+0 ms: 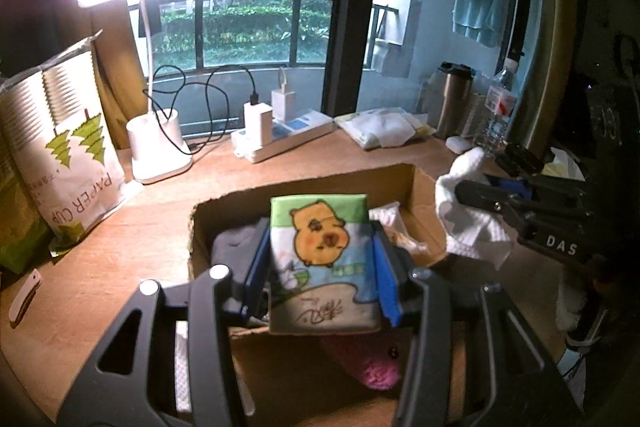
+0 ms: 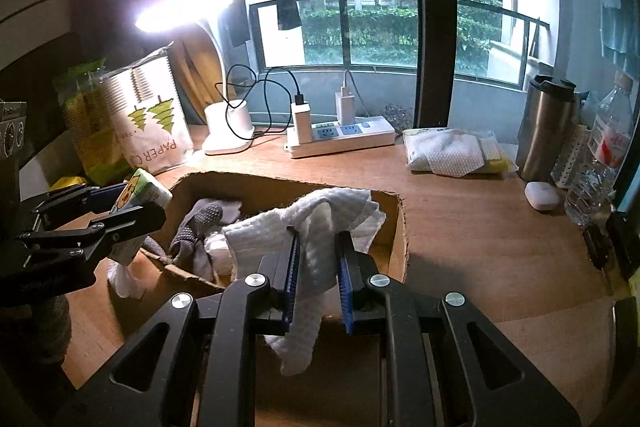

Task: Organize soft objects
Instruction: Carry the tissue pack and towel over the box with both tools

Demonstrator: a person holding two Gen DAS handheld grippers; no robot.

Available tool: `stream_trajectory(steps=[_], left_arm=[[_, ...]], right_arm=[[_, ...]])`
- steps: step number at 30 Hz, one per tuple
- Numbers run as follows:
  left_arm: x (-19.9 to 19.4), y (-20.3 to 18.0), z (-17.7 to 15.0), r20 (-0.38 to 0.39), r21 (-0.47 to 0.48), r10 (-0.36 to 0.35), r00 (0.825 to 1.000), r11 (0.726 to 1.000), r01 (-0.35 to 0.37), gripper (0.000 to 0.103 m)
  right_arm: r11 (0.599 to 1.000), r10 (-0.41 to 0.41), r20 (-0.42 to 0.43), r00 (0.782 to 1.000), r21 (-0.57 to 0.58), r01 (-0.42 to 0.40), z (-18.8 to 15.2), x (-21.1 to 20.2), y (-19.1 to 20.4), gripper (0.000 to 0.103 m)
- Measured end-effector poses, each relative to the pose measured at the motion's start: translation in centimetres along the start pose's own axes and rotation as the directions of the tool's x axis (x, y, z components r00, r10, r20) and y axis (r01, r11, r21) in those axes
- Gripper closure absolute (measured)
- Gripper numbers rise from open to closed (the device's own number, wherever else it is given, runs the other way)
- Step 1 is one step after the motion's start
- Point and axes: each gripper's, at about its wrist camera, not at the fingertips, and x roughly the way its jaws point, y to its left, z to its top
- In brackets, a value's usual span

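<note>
The left gripper [image 1: 320, 267] has its fingers [image 1: 258, 263] pinching a tissue pack [image 1: 322, 259] printed with a cartoon animal, held above the cardboard box [image 1: 420, 183]. The right gripper [image 2: 318, 271] has its fingers [image 2: 292, 267] clamped on a white cloth [image 2: 320, 227] over the same box, which sits on the counter [image 2: 480, 227] and holds a grey glove [image 2: 200, 223].

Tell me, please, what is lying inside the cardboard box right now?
Inside the cardboard box lie a grey sock, white cloths and something pink and fuzzy. The held tissue pack and white towel cover the rest.
</note>
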Motion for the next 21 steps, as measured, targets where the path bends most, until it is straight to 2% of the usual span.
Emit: stream_trajectory(steps=[15,21], left_arm=[[5.0,1.0,-0.5,-0.083,-0.056,0.001,0.997,0.998,-0.006,0.055],[7.1,1.4,-1.1,-0.15,-0.069,0.001,0.989,0.998,-0.012,0.055]], right_arm=[[1.0,0.014,-0.078,0.997,0.026,-0.012,0.1,5.2,-1.3,0.084],[0.999,0.007,-0.113,0.994,0.033,-0.003,-0.2,7.1,-1.6,0.084]])
